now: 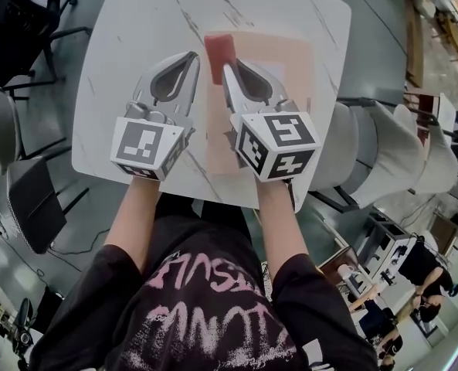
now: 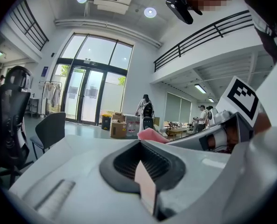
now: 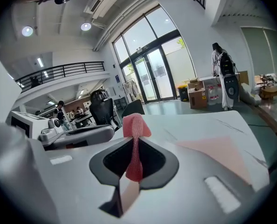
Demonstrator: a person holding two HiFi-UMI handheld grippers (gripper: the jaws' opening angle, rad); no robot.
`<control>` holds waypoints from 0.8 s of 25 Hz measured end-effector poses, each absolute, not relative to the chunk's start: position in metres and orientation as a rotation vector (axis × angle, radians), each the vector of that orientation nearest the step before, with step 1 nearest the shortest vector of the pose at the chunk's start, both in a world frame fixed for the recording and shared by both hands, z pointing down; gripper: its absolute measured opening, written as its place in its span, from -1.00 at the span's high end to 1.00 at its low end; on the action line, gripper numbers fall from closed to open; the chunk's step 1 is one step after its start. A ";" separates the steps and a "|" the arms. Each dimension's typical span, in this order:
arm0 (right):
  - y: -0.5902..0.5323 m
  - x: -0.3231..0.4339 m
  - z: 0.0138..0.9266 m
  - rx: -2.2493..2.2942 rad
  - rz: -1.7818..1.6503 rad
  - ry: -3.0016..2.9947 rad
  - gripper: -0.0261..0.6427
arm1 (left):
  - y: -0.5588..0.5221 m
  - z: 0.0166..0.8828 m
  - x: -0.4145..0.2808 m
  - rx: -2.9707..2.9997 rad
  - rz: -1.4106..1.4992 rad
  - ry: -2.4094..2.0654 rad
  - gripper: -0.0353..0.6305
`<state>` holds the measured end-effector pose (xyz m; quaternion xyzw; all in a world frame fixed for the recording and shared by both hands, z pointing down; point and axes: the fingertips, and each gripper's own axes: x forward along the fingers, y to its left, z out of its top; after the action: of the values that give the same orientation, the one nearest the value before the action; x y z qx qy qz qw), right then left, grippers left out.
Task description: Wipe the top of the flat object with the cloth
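Item 1. Right gripper: grey moulded body, black ribbed pads round a teardrop opening. The jaws were closed on the cloth.

Item 2. Cloth: red-pink, open knitted weave. It was pinched into a narrow vertical fold between the right jaws, and a bunched end stood just past their tips.

Item 3. Flat object: pale pink, thin, rectangular and matt. It lay flat under the right jaws and reached ahead of them and to their right.

Item 4. Left gripper: same build. Its jaws were drawn together with nothing between them, and the cloth showed just beyond their tips, to the right.

Item 5. Table: white, grey-veined like marble, with rounded corners. It lay under both pairs of jaws.
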<state>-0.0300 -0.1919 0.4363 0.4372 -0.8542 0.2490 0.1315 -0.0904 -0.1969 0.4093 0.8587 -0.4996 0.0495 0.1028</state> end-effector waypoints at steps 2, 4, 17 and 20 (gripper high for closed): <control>-0.193 -0.036 0.441 1.245 0.732 -2.469 0.76 | -0.197 0.412 -0.094 2.515 0.151 -1.477 0.89; -0.194 -0.041 0.447 1.220 0.746 -2.453 0.76 | -0.198 0.415 -0.097 2.501 0.162 -1.476 0.89; -0.200 -0.041 0.483 1.155 0.824 -2.315 0.76 | -0.205 0.423 -0.102 2.490 0.174 -1.491 0.89; -0.199 -0.034 0.492 1.153 0.842 -2.274 0.76 | -0.207 0.422 -0.101 2.500 0.166 -1.495 0.89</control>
<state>-0.0342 -0.1988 0.4919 0.4183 -0.8250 0.3054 0.2262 -0.1010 -0.2071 0.4220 0.8515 -0.5091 0.0564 0.1120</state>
